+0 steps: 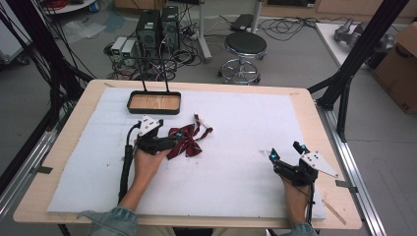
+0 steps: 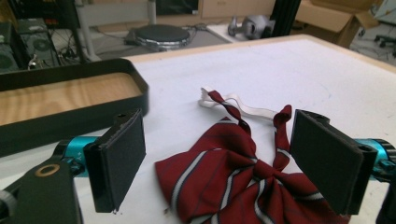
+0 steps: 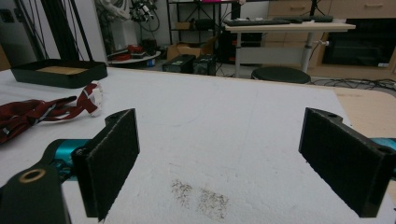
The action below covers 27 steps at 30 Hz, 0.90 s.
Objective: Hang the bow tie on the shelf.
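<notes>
Bow tie: dark red, striped, flat on the white tabletop, near the black tray | your left hand-held gripper: jaws spread, straddling the bow tie | your right hand-held gripper: jaws spread, holding nothing, well apart from it

The bow tie lies on the table, before the tray.

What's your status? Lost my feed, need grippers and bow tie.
Left gripper open over bow tie, not closed on it. Right gripper open, nothing between its jaws. Tray behind, nothing blocking.
</notes>
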Each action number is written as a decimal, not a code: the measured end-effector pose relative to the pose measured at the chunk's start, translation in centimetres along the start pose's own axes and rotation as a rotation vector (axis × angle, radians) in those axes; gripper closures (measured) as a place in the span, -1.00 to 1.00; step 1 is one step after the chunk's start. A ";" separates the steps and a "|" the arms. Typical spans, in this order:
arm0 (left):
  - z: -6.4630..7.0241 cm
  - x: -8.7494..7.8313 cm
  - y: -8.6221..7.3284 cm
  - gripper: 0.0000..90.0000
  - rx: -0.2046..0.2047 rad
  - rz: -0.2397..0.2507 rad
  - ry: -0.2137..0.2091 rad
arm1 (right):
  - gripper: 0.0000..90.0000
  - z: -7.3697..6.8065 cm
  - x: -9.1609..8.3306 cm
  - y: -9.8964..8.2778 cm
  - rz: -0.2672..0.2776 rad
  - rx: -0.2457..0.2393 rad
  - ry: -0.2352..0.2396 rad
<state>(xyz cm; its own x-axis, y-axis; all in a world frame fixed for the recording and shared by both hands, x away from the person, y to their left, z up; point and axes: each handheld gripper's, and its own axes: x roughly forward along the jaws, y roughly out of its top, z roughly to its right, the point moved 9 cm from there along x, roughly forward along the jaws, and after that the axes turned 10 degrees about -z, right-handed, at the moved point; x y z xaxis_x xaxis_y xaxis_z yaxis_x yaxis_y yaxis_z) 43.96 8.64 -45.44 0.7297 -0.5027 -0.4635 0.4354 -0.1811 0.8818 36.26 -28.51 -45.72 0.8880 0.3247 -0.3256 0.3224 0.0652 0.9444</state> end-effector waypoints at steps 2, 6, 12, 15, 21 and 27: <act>0.4 1.0 0.0 -0.58 0.001 -0.015 -0.006 | -0.75 0.0 0.0 0.0 -0.001 0.001 0.001; 1.0 2.8 -0.1 -0.54 -0.005 -0.042 -0.018 | -0.75 0.0 0.0 0.0 -0.001 -0.001 0.003; 1.6 4.5 -0.6 -0.46 -0.016 -0.090 -0.029 | -0.75 0.0 0.1 0.0 -0.001 0.002 0.006; 1.7 4.8 -0.9 -0.43 -0.012 -0.110 -0.026 | -0.75 0.0 0.1 0.0 -0.002 0.005 0.007; 2.0 5.4 -1.2 -0.33 -0.012 -0.169 -0.022 | -0.75 0.0 0.1 0.0 -0.001 0.001 0.007; 2.0 6.0 -1.8 -0.27 -0.017 -0.254 0.017 | -0.75 0.0 0.2 0.0 -0.002 -0.002 0.007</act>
<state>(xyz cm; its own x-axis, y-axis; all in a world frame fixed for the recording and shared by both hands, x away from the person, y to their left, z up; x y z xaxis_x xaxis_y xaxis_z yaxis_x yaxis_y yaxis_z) 46.50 4.31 -49.67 0.6050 -0.4283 -0.6713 0.6145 -0.2851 0.7357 36.39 -28.49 -45.80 0.8849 0.3313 -0.3274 0.3238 0.0677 0.9437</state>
